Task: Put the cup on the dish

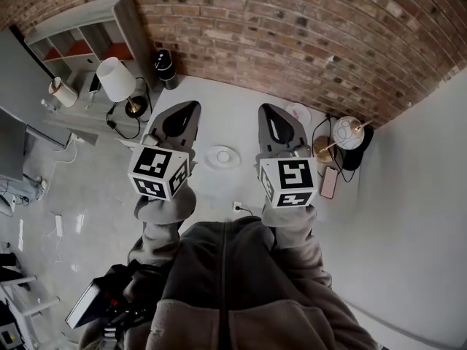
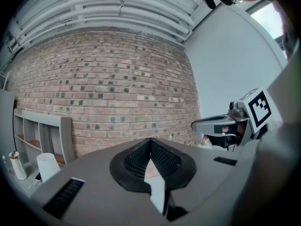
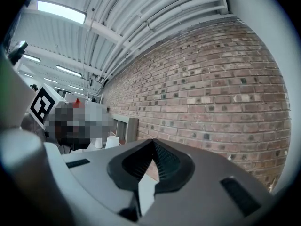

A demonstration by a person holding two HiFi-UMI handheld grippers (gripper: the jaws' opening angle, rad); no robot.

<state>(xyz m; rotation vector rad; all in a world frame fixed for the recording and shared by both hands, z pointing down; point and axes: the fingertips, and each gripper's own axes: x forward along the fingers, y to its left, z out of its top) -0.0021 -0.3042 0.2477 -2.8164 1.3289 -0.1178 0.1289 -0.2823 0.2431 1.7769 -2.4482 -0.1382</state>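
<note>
Table (image 1: pixel 219 111): white, set against the brick wall (image 1: pixel 292 35); a globe lamp (image 1: pixel 349 133) and a phone (image 1: pixel 330 182) lie at its right edge.
Left hand-held gripper (image 2: pixel 150 146): jaws closed together, nothing between them, held level above the table.
Right hand-held gripper (image 3: pixel 152 148): likewise shut and empty, level, beside the left one.
Dish (image 1: pixel 211 159): on the table, between the two grippers and well below them.
Cup (image 1: pixel 222 154): seems to sit in the dish's middle, so the task looks done.
Risk: a gripper brought low could clip the cup and tip it off the dish.
Hard to make out: from straight above, the white cup and dish merge. I cannot tell whether the cup stands upright. Neither gripper view shows them.
</note>
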